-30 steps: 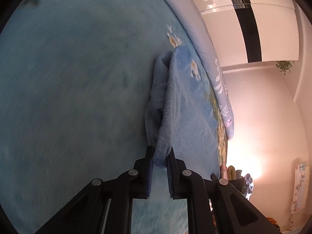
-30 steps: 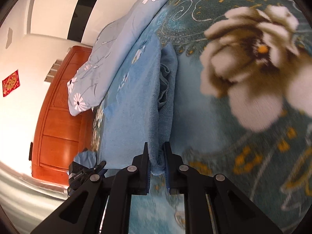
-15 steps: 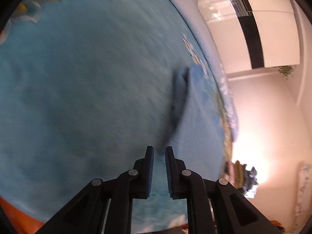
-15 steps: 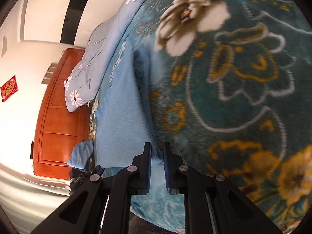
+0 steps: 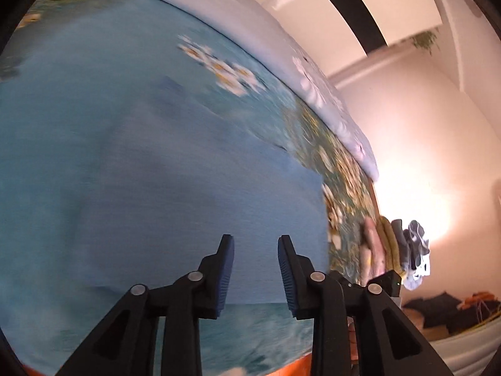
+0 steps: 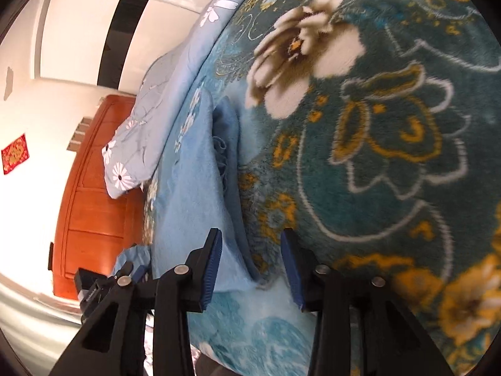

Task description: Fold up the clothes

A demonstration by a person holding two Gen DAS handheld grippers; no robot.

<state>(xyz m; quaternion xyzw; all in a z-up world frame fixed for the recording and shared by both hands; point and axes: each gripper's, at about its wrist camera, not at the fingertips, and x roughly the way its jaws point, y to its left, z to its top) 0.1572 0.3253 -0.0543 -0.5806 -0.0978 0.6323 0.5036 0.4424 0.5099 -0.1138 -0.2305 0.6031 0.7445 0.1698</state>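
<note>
On the floral bedspread (image 6: 391, 131) lies your folded light-blue towel (image 6: 191, 194) — soft, limp, light. Both your left gripper (image 5: 255, 269) and right gripper (image 6: 250, 263) stand with jaws apart, empty. Pinch its corners — thick layered edges likely slip.

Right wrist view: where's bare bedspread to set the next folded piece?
Free: the floral teal bedspread right of the folded blue towel, out past the white flower. Crowded: the strip left of the towel, hemmed by the pale floral pillow and bed edge. Both hand-held grippers, left and right, are open.
</note>
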